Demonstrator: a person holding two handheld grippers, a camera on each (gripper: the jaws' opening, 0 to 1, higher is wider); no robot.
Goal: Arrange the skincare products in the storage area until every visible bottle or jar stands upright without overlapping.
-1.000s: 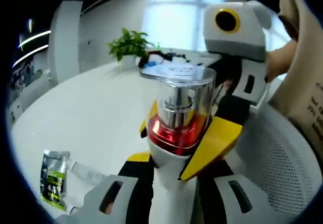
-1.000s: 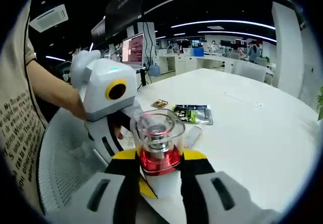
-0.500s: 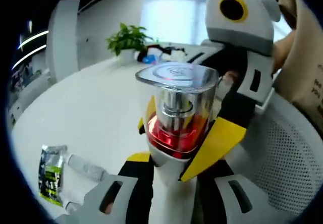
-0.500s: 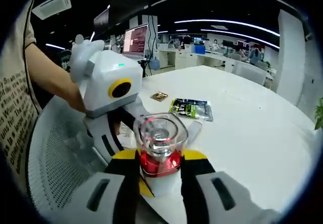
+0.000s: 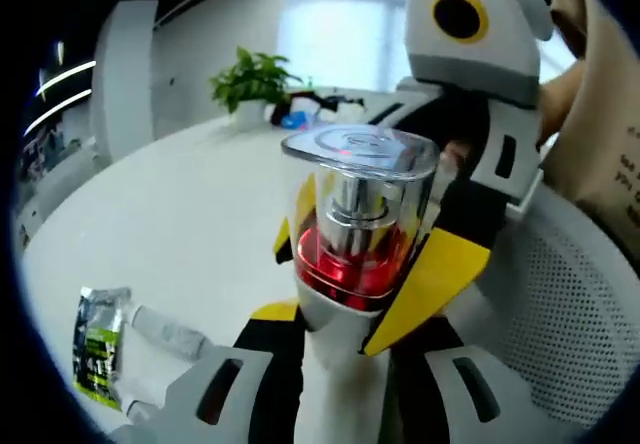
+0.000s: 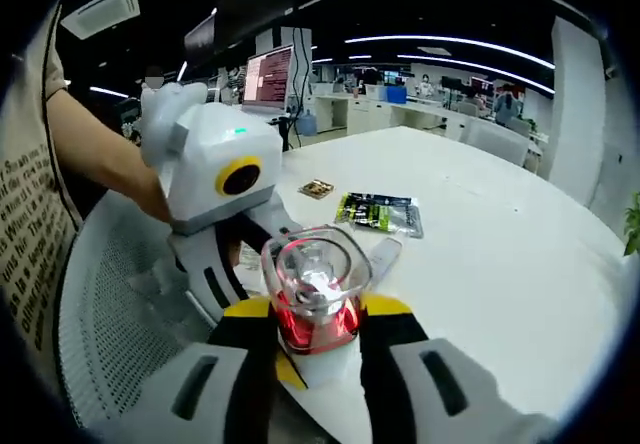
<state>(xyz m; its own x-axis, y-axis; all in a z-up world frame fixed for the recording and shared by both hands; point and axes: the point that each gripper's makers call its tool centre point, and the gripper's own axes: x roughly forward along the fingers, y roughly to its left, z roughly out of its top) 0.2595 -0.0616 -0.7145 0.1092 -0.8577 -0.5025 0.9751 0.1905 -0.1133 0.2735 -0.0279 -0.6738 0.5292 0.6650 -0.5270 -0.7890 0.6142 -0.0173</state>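
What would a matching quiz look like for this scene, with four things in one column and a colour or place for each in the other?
Things:
1. pump bottle
2. sachet
3. plant
4. mesh tray

Descriptions:
A. black and green, flat on the white table
B. red, clear cap, between both grippers' fingers
C. white, perforated
D. leafy green, at the table's far side

Pairs: 1-B, 2-A, 3-D, 4-C

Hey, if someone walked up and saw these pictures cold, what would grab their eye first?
Probably the clear-capped pump bottle with a red base, held upright between both tools, the left tool and the right tool, above the white round table. Next, the green-and-black foil sachet lying flat on the table behind it.
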